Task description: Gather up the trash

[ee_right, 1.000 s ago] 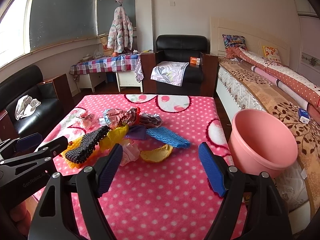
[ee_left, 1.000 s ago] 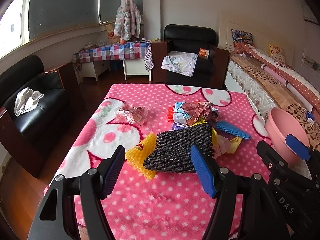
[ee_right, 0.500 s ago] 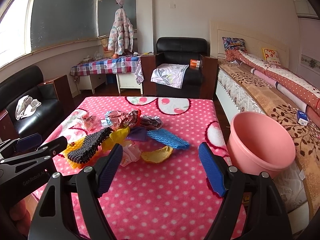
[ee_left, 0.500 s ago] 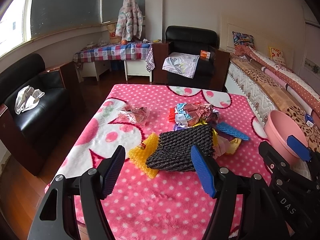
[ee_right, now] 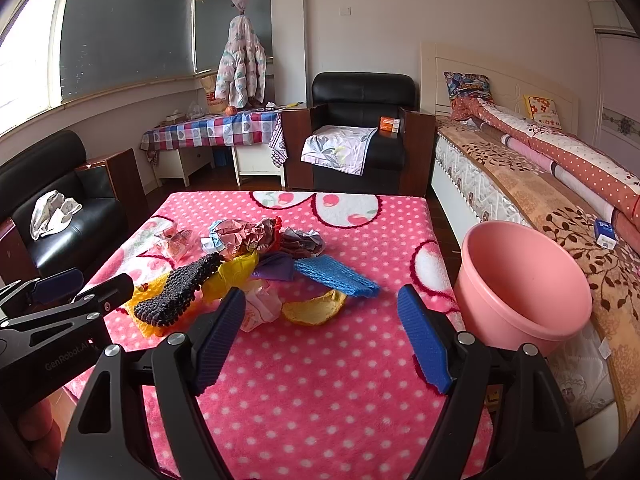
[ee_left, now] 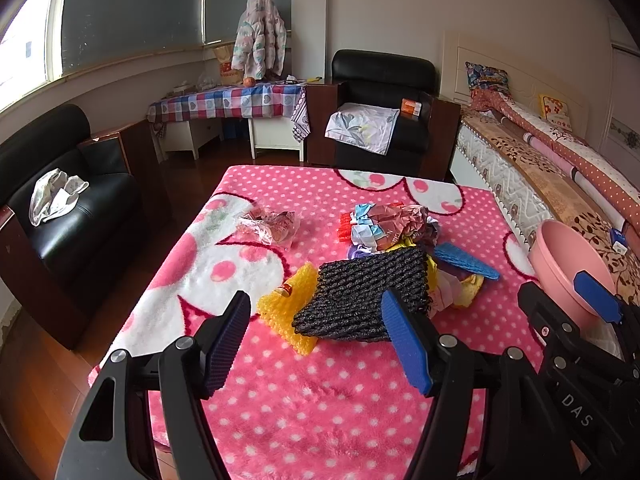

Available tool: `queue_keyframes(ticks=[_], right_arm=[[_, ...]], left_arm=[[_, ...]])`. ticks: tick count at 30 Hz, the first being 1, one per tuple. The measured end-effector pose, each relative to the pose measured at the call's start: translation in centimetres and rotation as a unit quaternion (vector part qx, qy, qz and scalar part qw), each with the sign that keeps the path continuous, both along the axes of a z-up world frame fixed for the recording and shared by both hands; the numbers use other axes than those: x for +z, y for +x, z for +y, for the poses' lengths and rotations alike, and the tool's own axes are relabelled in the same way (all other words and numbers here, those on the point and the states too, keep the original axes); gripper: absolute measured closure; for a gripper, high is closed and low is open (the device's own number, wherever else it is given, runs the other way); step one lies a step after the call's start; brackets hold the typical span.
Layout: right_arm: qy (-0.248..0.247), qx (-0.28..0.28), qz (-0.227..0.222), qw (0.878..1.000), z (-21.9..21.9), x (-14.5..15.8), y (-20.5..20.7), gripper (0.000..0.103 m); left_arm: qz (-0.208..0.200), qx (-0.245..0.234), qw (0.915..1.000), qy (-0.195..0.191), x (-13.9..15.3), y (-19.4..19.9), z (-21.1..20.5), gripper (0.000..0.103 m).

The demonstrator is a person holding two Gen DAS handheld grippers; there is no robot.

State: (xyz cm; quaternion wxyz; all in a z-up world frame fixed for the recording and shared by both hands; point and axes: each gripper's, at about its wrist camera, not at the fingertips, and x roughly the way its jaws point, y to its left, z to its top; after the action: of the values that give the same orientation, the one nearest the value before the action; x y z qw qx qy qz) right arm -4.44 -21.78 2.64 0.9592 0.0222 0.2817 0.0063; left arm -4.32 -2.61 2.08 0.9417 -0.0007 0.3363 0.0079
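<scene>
A pile of trash lies mid-table on the pink dotted blanket [ee_left: 320, 400]: a black foam net [ee_left: 360, 300] [ee_right: 176, 296], a yellow foam net [ee_left: 288, 304], a blue foam net [ee_left: 466, 264] [ee_right: 336, 276], crumpled wrappers [ee_left: 388, 228] [ee_right: 244, 236] and a clear plastic wrapper [ee_left: 268, 226]. A pink bucket [ee_right: 524, 284] [ee_left: 568, 264] stands at the table's right edge. My left gripper [ee_left: 316, 344] is open and empty, just short of the black net. My right gripper [ee_right: 320, 340] is open and empty, short of a yellow scrap [ee_right: 316, 310].
A bed [ee_right: 540, 184] runs along the right. Black armchairs stand at the far end [ee_right: 360, 132] and the left [ee_left: 60, 216]. A checked-cloth side table [ee_left: 228, 104] is at the back. The left gripper's body shows in the right wrist view [ee_right: 60, 312].
Both grippers have drawn back slightly from the pile, which looks a little farther off. Both stay open and empty. The trash has not moved.
</scene>
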Motion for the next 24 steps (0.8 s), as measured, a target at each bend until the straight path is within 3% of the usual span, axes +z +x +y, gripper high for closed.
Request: queue_keyframes(ticks=[24], right_arm=[[0.001, -0.002, 0.003, 1.0, 0.01, -0.18, -0.06, 0.024]], left_arm=[[0.002, 0.0, 1.0, -0.001, -0.02, 0.12, 0.07, 0.036]])
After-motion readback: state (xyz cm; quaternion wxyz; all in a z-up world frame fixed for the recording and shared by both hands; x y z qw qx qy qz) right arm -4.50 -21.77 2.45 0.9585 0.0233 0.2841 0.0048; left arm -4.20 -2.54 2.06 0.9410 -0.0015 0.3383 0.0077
